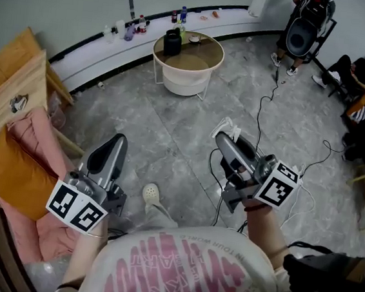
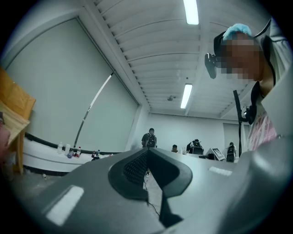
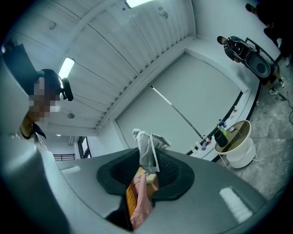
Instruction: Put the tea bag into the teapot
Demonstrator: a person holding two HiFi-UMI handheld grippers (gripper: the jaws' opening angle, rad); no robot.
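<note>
Closest in, the left gripper hangs by the person's hip with its jaws brought together on nothing. Its own view shows the tips meeting, with only floor and a cable visible through the slot below them. The right gripper is held a little ahead, jaws narrowed onto the tea bag, a white mesh pouch whose crumpled top stands up above the tips. It looks very light, soft and easy to crush or tear, so a gentle pinch on the upper fold, as now, seems the sensible hold. Being limp, it will likely swing and could cling to a jaw on release. Beyond lies open stone floor, then the round worktop, well apart from both grippers. It carries a dark pot that I take to be the teapot, though its mouth is too small to read. Only the head view shows that gap and both grippers together, and only the right gripper view shows the mesh caught between the jaws. Bottles line the ledge by the far wall.
</note>
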